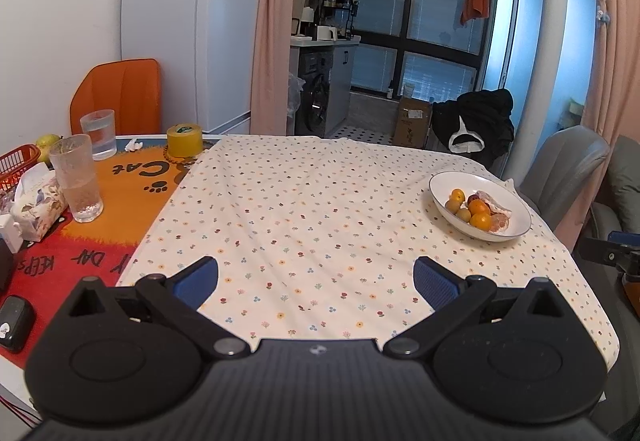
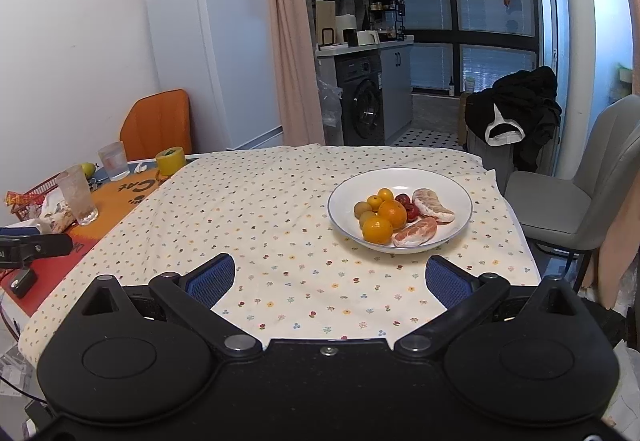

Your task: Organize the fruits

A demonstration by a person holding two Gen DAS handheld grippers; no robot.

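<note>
While your left gripper (image 1: 316, 281) and right gripper (image 2: 330, 283) both hover spread wide with nothing between the pads, the fruit sits in one white bowl (image 2: 460, 197) on the floral tablecloth (image 2: 260, 217). Count: four oranges (image 2: 392, 213), two pomelo segments (image 2: 432, 205); the greenish fruits (image 2: 362, 208) and red ones (image 2: 404, 199) overlap, so their count is unclear.
</note>
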